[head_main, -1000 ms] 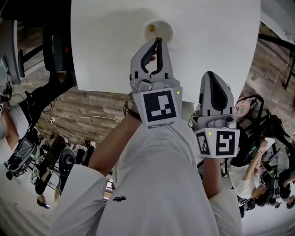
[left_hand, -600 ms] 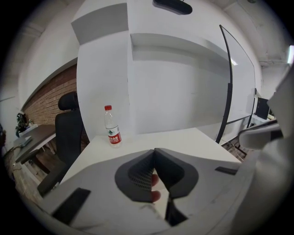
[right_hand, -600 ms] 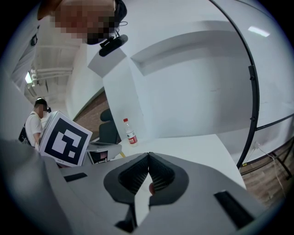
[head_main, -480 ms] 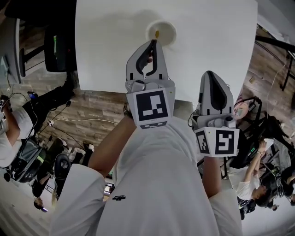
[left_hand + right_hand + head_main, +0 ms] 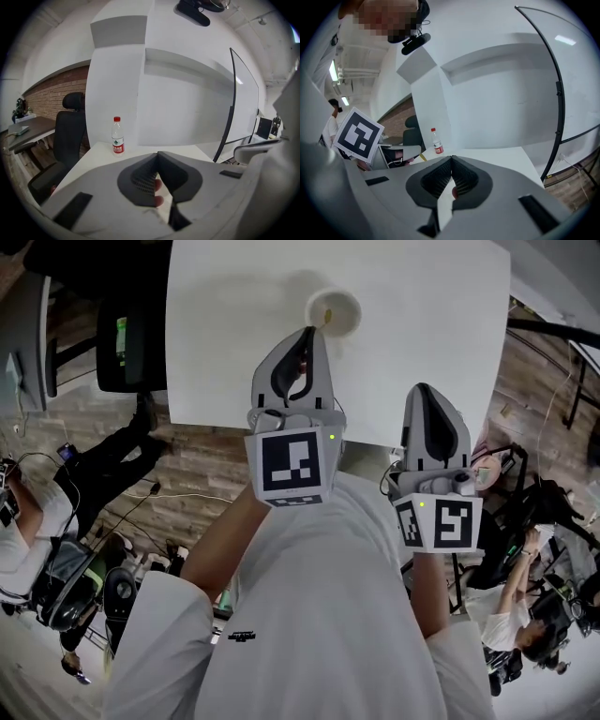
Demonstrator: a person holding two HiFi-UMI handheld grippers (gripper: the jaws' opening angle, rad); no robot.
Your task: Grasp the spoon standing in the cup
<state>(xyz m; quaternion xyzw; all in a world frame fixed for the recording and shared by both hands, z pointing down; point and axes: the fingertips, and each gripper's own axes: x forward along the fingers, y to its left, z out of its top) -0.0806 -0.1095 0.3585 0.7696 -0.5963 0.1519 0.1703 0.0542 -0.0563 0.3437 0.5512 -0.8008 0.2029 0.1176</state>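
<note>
**Both jaws clenched, spoon free in its cup**

My right gripper (image 5: pixel 424 392) sits at 4 o'clock of my left one, over the near edge of the white table (image 5: pixel 422 324). Its jaws are pressed together, tip to tip, with nothing in them. My left gripper (image 5: pixel 307 334) reaches farther in over the tabletop, and its jaws are likewise clenched on nothing. At 1 o'clock from the left tips, close by, stands the pale round cup (image 5: pixel 353 317). The small yellowish spoon (image 5: pixel 327 316) is inside it, apart from my jaws. Farther off, at 11 o'clock in the left gripper view, a clear plastic bottle with a red cap and label (image 5: pixel 117 136) stands upright beside a black office chair (image 5: pixel 70 126).
</note>
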